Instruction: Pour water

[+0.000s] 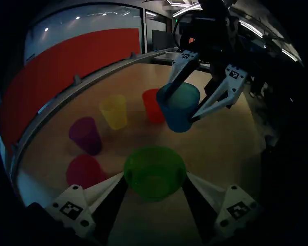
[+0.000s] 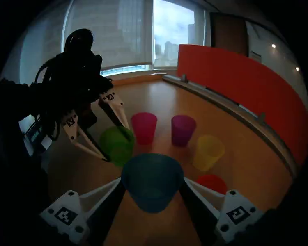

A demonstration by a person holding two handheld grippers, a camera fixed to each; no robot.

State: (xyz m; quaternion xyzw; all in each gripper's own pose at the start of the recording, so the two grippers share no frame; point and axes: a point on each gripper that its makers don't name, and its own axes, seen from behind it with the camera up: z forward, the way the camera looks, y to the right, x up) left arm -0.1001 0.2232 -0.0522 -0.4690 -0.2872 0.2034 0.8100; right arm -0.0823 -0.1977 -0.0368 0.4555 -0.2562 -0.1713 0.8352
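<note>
On the wooden worktop [image 1: 224, 151], left gripper view, left to right: a magenta cup [image 1: 84, 170] stands nearest. A purple cup [image 1: 86, 135] is just behind it and a yellow cup [image 1: 113, 111] farther back. All three are upright and apart from one another.

At centre, the left gripper [image 1: 155, 180] has its fingers closed narrow on a green cup [image 1: 154, 164], one on each side of the wall. The cup's mouth is up.

A red cup [image 1: 152, 105] stands behind, partly hidden by a blue cup [image 1: 179, 110]. The right gripper [image 1: 179, 108] comes in from the upper right and clamps the blue cup between both fingers, close beyond the green one.

Right gripper view, left to right: the left gripper [image 2: 118, 144] comes from a dark-sleeved arm and pinches the green cup [image 2: 118, 144]. The magenta cup [image 2: 144, 127] is just beside it.

The blue cup [image 2: 152, 184] sits low at centre, between the right gripper's [image 2: 152, 182] own fingers. Its mouth is open toward the camera.

The purple [image 2: 183, 129], yellow [image 2: 208, 151] and red [image 2: 211, 182] cups follow to the right, along a red panel [image 2: 244, 82].

The light is dim, and I cannot tell whether either held cup contains water.
</note>
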